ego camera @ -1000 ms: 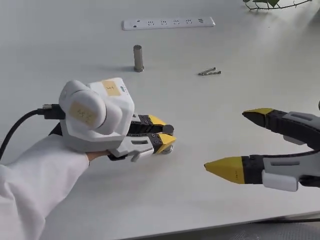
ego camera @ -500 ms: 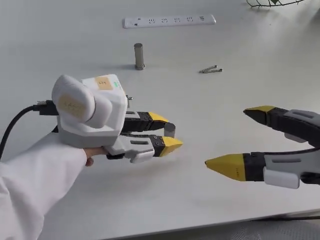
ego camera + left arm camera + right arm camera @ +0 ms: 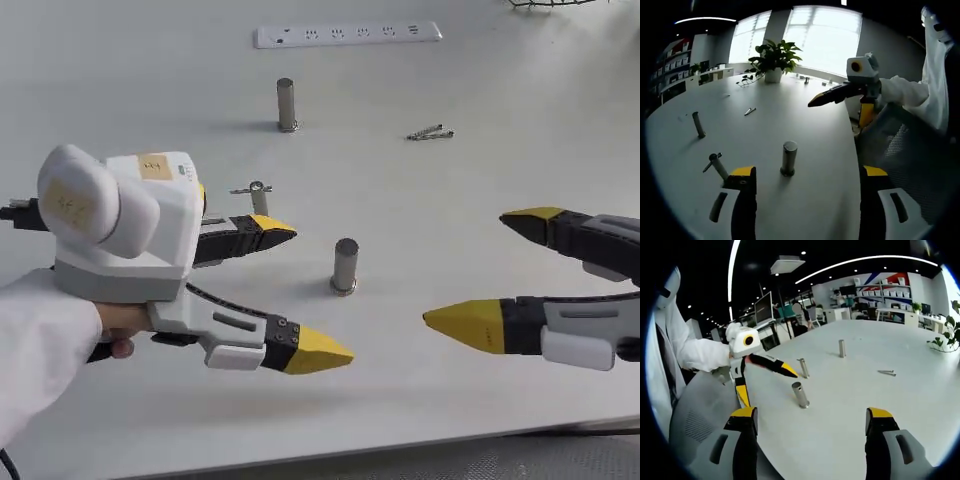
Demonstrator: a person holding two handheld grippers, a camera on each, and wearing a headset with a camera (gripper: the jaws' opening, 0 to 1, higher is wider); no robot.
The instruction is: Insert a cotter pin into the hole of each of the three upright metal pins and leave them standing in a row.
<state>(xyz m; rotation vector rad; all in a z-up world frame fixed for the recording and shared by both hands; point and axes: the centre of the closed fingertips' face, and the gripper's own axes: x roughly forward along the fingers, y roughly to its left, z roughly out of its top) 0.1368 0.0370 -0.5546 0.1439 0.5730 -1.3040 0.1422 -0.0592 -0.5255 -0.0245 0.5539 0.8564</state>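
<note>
L gripper (image 3: 305, 290): fingers spread wide, empty. R gripper (image 3: 475, 268): same. 3 pins upright on table (image 3: 480, 180): far pin (image 3: 287, 104) bare, mid pin (image 3: 259, 197) w/ cotter (image 3: 243, 189) thru top, near pin (image 3: 345, 266) bare, between grippers. Loose cotters (image 3: 430, 132) lie flat, right of far pin.

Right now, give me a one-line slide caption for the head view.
Left hand-held gripper and right hand-held gripper, both open, flank a bare metal pin; a second pin holds its cotter pin.
</note>
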